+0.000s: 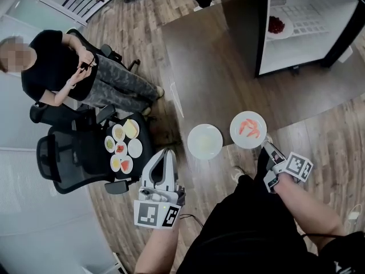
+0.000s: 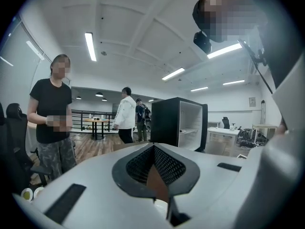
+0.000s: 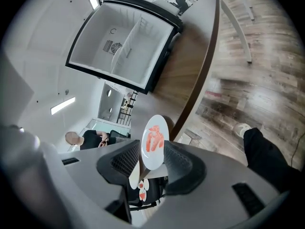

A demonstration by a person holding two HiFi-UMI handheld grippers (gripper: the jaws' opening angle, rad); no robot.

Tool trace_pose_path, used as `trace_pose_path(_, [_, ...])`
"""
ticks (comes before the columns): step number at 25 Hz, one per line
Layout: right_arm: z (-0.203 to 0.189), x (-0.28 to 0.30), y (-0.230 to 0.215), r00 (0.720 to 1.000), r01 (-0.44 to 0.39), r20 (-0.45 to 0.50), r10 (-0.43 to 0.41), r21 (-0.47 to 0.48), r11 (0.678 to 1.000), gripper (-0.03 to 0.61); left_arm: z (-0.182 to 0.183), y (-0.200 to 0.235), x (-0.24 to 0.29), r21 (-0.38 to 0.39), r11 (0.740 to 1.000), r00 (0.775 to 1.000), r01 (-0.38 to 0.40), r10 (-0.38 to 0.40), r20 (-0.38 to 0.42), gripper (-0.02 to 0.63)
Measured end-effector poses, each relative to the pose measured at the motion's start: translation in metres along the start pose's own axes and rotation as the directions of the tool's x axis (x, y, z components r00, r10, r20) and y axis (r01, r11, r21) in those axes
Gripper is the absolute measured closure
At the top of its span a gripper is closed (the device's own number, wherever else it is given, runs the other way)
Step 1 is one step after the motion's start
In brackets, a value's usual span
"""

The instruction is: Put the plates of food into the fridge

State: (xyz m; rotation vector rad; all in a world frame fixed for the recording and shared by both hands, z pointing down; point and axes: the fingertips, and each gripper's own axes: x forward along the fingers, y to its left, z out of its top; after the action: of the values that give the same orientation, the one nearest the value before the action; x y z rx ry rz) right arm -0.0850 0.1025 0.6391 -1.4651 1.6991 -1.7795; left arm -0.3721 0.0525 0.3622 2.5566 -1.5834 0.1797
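A white plate with red food point(image 1: 248, 129) hangs over the near edge of the dark table point(image 1: 217, 73). My right gripper point(image 1: 266, 146) is shut on its near rim. In the right gripper view the plate with red food point(image 3: 154, 142) stands on edge between the two black pads of my right gripper point(image 3: 153, 163). A second white plate point(image 1: 205, 141), with pale contents, is just left of it; whether it rests on the table I cannot tell. My left gripper point(image 1: 167, 153) points up beside it, jaws together, apart from the plate. The open fridge point(image 1: 308, 27) stands at the far right with a plate of dark red food point(image 1: 276, 25) on its shelf.
A black office chair point(image 1: 80, 153) at the left carries a tray with several small plates of food point(image 1: 122, 147). A person in a black top sits behind it point(image 1: 63, 67). Wood floor surrounds the table. In the left gripper view, people stand near the fridge point(image 2: 183, 123).
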Motion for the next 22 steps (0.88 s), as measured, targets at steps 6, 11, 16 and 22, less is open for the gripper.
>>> trace_pose_path(6, [-0.018,0.019,-0.020,0.999,0.010,-0.033,-0.009,0.006,1.000,0.419,-0.008,0.009,-0.005,0.021,0.999,0.999,-0.037,0.037,-0.010,0.611])
trace_pose_path(11, [-0.022,0.034,-0.031,1.000,0.007,-0.011,-0.006,0.044,0.999,0.419,-0.017,0.018,-0.014,0.021,0.997,0.997,-0.076,0.077,-0.021,0.611])
trace_pose_path(16, [-0.025,0.044,-0.040,1.000,0.011,-0.012,-0.011,0.032,0.999,0.419,-0.027,0.022,-0.021,0.028,0.996,0.995,-0.081,0.082,-0.056,0.611])
trace_pose_path(22, [-0.029,0.058,-0.037,0.999,-0.039,0.011,0.038,0.073,0.997,0.420,-0.019,0.026,-0.021,0.060,0.995,0.995,-0.079,0.082,-0.056,0.611])
